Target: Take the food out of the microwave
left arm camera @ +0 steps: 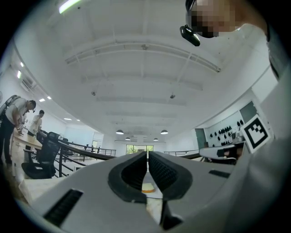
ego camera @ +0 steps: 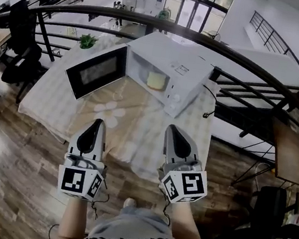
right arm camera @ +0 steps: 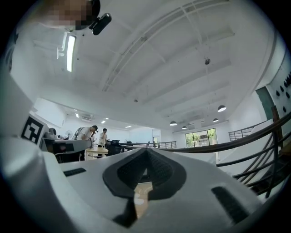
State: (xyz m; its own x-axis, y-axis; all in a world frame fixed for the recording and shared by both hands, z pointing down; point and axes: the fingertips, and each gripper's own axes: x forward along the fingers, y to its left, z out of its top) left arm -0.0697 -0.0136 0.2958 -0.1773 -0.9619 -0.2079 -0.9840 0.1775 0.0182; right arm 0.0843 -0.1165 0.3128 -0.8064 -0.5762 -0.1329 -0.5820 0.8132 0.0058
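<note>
Two grippers: both are held side by side on the near side of the microwave (ego camera: 172, 71), well apart from it and pointing toward it.
Left gripper (ego camera: 98, 121): its jaws are pressed together with nothing between them. It is level with the microwave's open door (ego camera: 96, 70).
Right gripper (ego camera: 170, 127): its jaws meet at the tips and hold nothing. It is in front of the microwave's control-panel end.
Microwave: it is white and stands on the table (ego camera: 136, 128). The door is swung wide to the left side, and the chamber is lit.
Food (ego camera: 156, 80): a pale yellow item sits inside the microwave's chamber. Neither gripper touches it.
Table: a light checked cloth spreads under and in front of the microwave.
Plug (ego camera: 207, 115): this dark plug lies on the cloth just beside the microwave's right end.
Plant (ego camera: 87, 41): small and green, it is behind the microwave's open door.
Railing (ego camera: 235, 58): this dark curved rail runs behind the microwave.
Floor (ego camera: 10, 160): wood planks lie on the near side of the microwave, below the table edge.
</note>
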